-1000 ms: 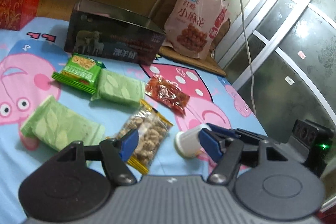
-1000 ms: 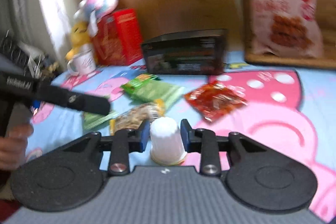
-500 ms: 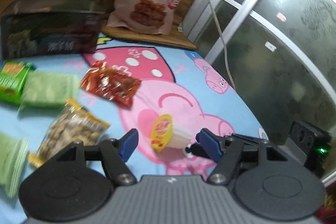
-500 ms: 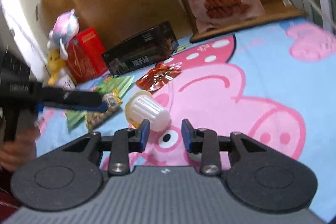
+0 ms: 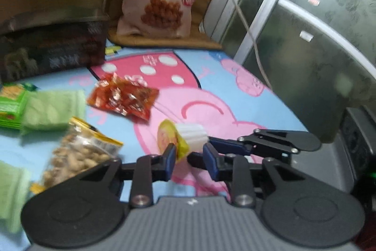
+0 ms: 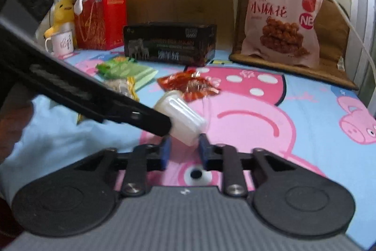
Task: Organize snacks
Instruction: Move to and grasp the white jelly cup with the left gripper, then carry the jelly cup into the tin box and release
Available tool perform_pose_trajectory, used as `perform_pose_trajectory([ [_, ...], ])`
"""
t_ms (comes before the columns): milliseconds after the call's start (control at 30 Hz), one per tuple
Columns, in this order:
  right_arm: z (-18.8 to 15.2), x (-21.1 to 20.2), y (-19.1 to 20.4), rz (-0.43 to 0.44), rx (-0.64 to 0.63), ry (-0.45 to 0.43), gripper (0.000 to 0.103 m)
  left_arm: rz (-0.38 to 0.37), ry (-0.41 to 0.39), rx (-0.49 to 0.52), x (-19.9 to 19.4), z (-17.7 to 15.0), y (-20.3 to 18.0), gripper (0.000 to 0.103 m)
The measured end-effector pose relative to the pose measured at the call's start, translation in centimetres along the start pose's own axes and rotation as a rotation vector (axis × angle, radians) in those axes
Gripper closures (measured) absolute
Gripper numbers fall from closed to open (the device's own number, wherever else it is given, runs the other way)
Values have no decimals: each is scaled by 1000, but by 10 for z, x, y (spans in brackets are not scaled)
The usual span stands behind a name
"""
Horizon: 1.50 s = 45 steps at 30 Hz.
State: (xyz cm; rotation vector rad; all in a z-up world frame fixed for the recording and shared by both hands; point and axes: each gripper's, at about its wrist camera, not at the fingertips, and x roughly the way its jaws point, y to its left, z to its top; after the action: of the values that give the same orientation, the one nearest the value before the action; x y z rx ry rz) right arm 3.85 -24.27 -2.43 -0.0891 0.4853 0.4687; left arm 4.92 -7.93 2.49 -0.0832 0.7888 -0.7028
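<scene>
Reaching in low over the bedsheet [image 6: 305,109], the right gripper [image 6: 182,149] had its blue pads set narrowly at either side of the base end of a small white jelly cup [image 6: 179,117], apparently pinching it, though the contact itself was blurred. The left gripper [image 5: 188,158] came in from the opposite side, its pads parted only a little around the cup's yellow foil lid [image 5: 170,139]; whether they actually touched the lid could not be told. In the right wrist view the left gripper's dark finger [image 6: 150,119] crossed diagonally from the upper left and covered the cup's left side.

The cup lay tilted on its side between the two tools, just above the pink cartoon pig print. Its long axis ran from the right gripper up and away to the left, lid end pointing toward the red snack packet [image 6: 190,85].

Most of the left wrist view was motion-blurred. The peanut bag [image 5: 80,152] and the green packets [image 5: 47,109] lay to the left, the lowest green one cut off by the frame edge. Farther back stood a dark box [image 6: 170,44], with a large pink snack bag [image 6: 282,18] leaning upright on a brown cushion [image 6: 333,39].
</scene>
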Motion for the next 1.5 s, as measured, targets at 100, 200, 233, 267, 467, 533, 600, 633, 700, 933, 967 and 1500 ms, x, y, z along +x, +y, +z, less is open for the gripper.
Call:
perform_pose_trajectory([
  [100,10,4,11,45,-9,-27,78,38,-46,-5,-18,-1,5,76],
  [200,18,15,29,64,-50,-29,78,69,-76,-35,-29,-1,19,76],
  [233,21,18,33,69,-59,-27,78,76,-83,-48,-33,-1,25,76],
  [267,24,23,39,73,-71,-27,77,81,-87,-60,-35,-1,31,76],
  [467,35,48,52,105,-59,6,77,104,-93,-125,-43,-6,64,77],
  [533,34,53,53,101,-52,29,76,107,-83,-151,-43,-10,73,76],
  [600,33,53,52,99,-51,34,75,87,-86,-167,-45,-12,77,75],
  [633,33,51,52,102,-52,27,75,87,-91,-167,-47,-11,78,72],
  [700,33,47,52,104,-59,14,75,104,-105,-156,-50,-8,78,64],
  [933,38,56,46,93,-72,28,62,126,-94,-63,-36,21,68,59],
  [967,39,59,46,95,-74,39,62,141,-83,-36,-30,25,64,59],
  [1500,95,81,43,88,-140,-95,65,146,-167,-48,-29,91,85,64],
])
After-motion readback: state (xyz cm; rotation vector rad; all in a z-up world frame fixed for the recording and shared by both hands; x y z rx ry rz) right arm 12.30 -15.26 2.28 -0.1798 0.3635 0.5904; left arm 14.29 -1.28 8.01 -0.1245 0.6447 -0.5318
